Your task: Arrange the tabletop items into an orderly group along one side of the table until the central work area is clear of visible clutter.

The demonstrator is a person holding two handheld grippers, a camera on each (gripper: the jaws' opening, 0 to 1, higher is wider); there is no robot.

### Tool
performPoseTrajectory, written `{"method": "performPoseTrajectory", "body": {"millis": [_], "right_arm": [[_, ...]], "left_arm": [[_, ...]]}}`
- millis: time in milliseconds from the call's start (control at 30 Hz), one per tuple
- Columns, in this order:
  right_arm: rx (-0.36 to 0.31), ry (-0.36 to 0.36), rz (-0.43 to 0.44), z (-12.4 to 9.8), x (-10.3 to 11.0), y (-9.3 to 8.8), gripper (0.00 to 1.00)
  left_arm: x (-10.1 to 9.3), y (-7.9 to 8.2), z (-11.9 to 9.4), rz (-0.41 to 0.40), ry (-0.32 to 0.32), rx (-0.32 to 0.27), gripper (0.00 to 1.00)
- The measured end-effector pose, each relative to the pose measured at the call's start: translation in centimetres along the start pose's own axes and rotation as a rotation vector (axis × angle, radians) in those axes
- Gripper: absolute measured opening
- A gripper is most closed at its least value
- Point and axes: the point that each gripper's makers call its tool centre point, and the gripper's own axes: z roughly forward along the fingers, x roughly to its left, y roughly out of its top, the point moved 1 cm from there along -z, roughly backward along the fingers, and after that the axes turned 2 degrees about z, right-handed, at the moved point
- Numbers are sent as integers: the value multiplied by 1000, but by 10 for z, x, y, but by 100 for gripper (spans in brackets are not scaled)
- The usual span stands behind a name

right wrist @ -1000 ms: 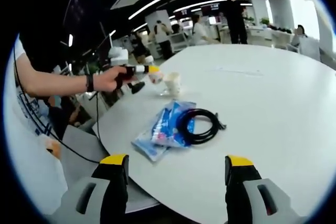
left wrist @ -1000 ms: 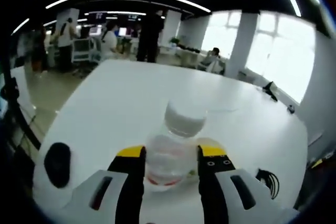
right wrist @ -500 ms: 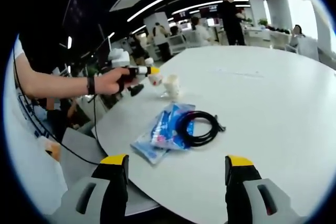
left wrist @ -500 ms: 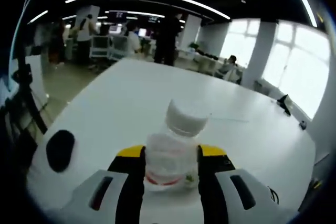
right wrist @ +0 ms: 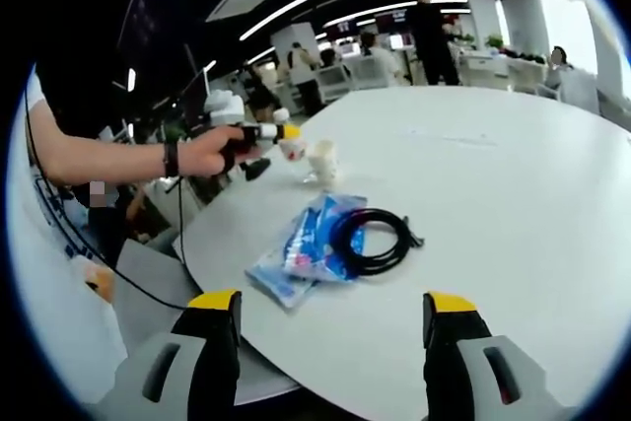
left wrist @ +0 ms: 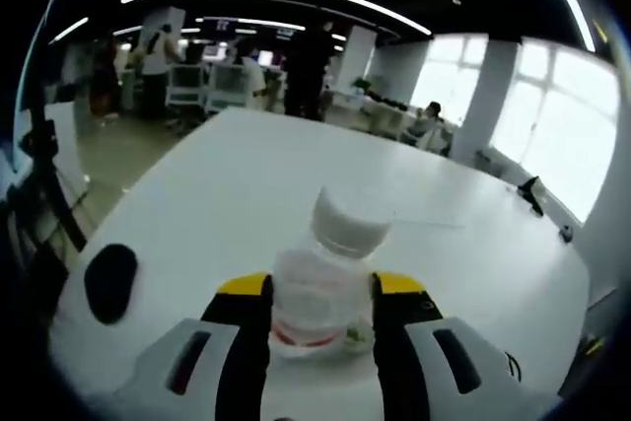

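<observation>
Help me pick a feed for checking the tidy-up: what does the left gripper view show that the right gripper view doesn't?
Left gripper view: a close look at the white-capped bottle and a black oval object on the table. Right gripper view: the open right claw, a blue packet and a white cup. Both: the white table, a black cable and the left claw shut on the bottle.

Bright windows [left wrist: 537, 105] are seen at the right, and standing people [left wrist: 308, 66] near desks at the upper centre.
</observation>
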Motion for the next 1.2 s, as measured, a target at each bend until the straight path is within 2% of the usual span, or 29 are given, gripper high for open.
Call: {"method": "performPoseTrajectory", "body": {"millis": [467, 867, 1200], "right_arm": [[-3, 4, -2, 0, 3, -1, 77], [-7, 24, -12, 5, 8, 0, 77], [-11, 35, -22, 6, 12, -1, 77]], "left_arm": [[0, 5, -11, -1, -20, -11, 43], [2, 5, -38, 55, -52, -18, 44], [30, -3, -48, 97, -65, -12, 49]]}}
